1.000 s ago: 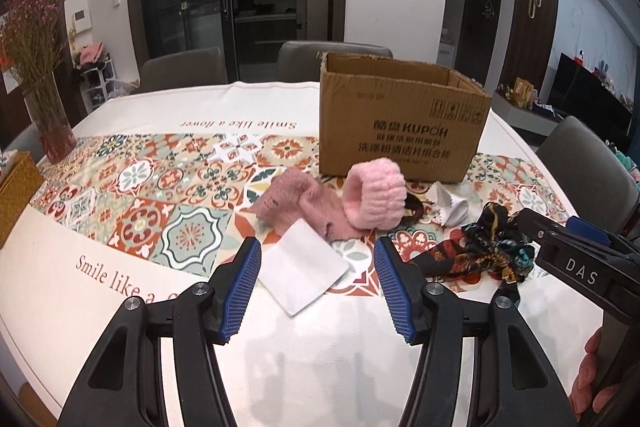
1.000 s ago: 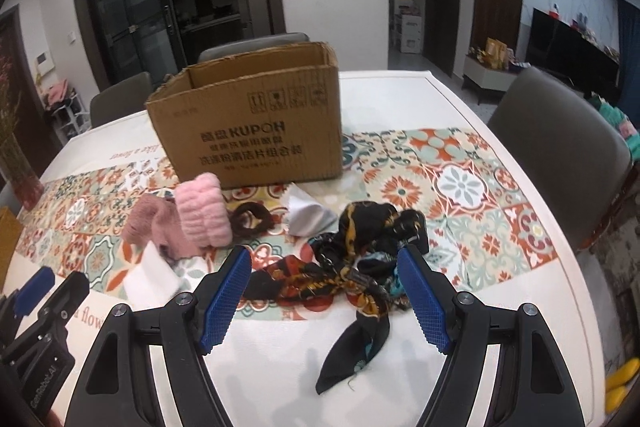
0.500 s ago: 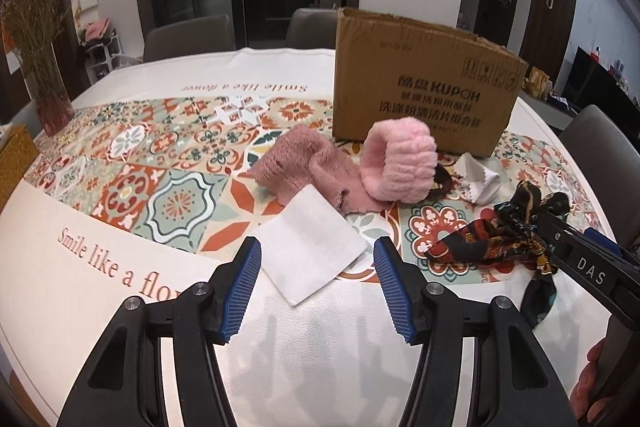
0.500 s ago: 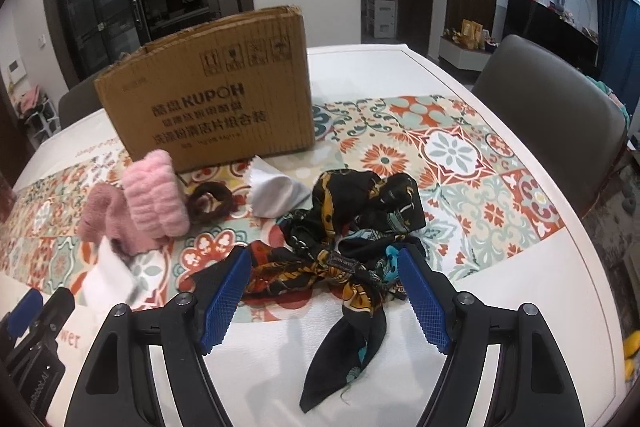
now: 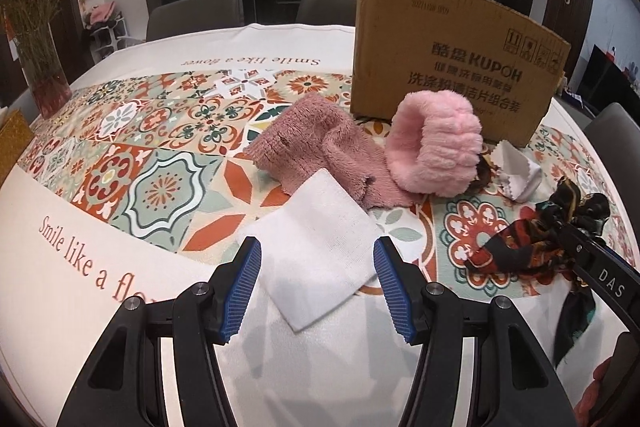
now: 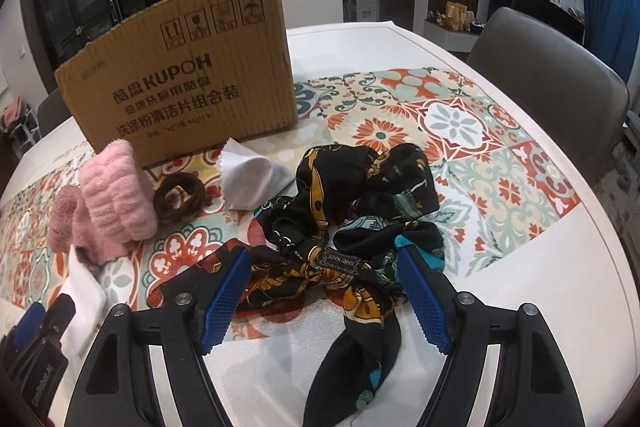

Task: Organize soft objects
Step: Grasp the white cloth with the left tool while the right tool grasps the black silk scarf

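Note:
My left gripper (image 5: 317,287) is open, low over the table, its jaws either side of a folded white cloth (image 5: 316,251). Behind it lie a dusty-pink fuzzy cloth (image 5: 316,143) and a pink fluffy headband (image 5: 436,147). My right gripper (image 6: 324,295) is open, its jaws either side of a crumpled black patterned scarf (image 6: 360,211), also in the left view (image 5: 532,243). A brown hair tie (image 6: 178,197) and a small white cloth (image 6: 252,175) lie before the open cardboard box (image 6: 188,75).
The round table carries a patterned tablecloth (image 5: 132,155). A vase of dried flowers (image 5: 36,39) and a gold box (image 5: 12,139) stand at the far left. Grey chairs (image 6: 548,83) ring the table. The right gripper's body (image 5: 600,271) reaches in from the right.
Both grippers have moved forward and down. The left now straddles the white cloth; the right now straddles the scarf. Both stay open.

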The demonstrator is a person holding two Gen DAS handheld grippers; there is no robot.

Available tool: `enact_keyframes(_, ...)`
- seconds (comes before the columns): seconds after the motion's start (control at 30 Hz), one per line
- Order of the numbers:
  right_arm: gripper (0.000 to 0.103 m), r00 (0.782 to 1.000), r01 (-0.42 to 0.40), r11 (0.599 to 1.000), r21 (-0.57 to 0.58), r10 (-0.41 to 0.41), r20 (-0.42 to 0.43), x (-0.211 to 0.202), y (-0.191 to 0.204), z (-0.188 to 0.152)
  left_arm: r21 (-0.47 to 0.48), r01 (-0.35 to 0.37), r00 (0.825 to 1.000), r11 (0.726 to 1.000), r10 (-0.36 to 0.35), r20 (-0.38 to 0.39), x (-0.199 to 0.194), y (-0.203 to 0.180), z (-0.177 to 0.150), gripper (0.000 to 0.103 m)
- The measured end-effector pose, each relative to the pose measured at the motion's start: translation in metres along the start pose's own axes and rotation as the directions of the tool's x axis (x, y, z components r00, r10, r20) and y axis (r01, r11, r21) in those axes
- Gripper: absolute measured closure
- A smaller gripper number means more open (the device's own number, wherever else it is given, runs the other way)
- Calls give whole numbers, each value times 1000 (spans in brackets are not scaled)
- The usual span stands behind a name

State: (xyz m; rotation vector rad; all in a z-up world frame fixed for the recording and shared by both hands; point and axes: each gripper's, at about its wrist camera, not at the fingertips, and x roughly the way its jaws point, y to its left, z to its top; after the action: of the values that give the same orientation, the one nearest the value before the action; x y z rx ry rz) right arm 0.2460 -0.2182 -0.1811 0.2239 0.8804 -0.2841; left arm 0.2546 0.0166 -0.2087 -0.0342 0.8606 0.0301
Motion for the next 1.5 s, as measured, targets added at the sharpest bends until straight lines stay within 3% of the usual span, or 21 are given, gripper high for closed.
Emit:
enact_keyframes(0.37,27,999,12,1000,19,-12,-32,22,-2,1,-13,6,997,1000,-7,-76,28,-1,0,43)
enact_keyframes(0.63,27,998,28,1000,-8,-28,-51,29,0,-1,15,-9,998,1000,10,-56,28,-4,-3,46)
enact_keyframes(0.87,29,998,34,999,-31,-36,-44,31,1,-3,35,6,999,999,-5,-39,25,-9,-3,81)
enact_keyframes(0.9,33,998,37,999,-31,-38,-45,30,0,-3,38,10,999,999,-9,-41,24,-10,-3,88)
enact_keyframes(1.0,52,998,38,999,-33,-39,-47,28,-1,-2,45,13,999,999,-11,-48,23,-13,-3,93)
enact_keyframes(1.2,77,998,-8,998,-54,5,-65,24,-2,-1,60,36,998,998,-33,-59,17,-18,-4,95)
enact_keyframes(1.5,84,997,-64,996,-70,60,-52,3,-7,-1,88,71,997,994,-69,-28,-11,-27,-2,95)
